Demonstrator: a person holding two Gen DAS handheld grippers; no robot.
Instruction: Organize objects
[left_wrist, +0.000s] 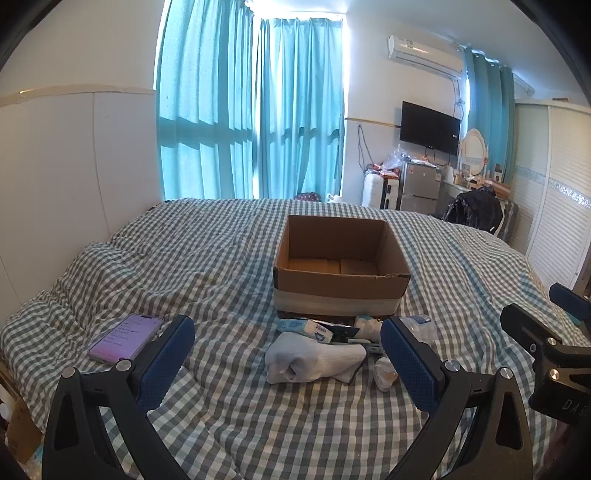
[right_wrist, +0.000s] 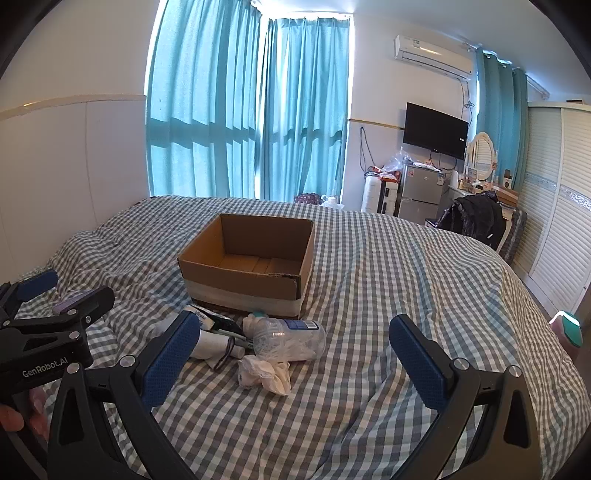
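An open, empty cardboard box (left_wrist: 341, 291) (right_wrist: 243, 291) stands on the checked bed. In front of it lies a pile: a white sock (left_wrist: 314, 360) (right_wrist: 208, 343), a Vinda tissue pack (left_wrist: 304, 328) (right_wrist: 201, 317), a crushed clear plastic bottle (right_wrist: 288, 338) (left_wrist: 421, 326), a crumpled white wad (right_wrist: 264, 374) (left_wrist: 384, 373) and a dark item (left_wrist: 345, 334). My left gripper (left_wrist: 288, 362) is open, above the bed near the sock. My right gripper (right_wrist: 295, 354) is open, near the bottle and wad. Both are empty.
A lit phone (left_wrist: 125, 338) lies on the bed at the left. A white headboard (left_wrist: 55, 177) runs along the left. A pink and teal object (right_wrist: 567, 328) sits at the bed's right edge. A fridge, TV and wardrobe stand beyond the bed.
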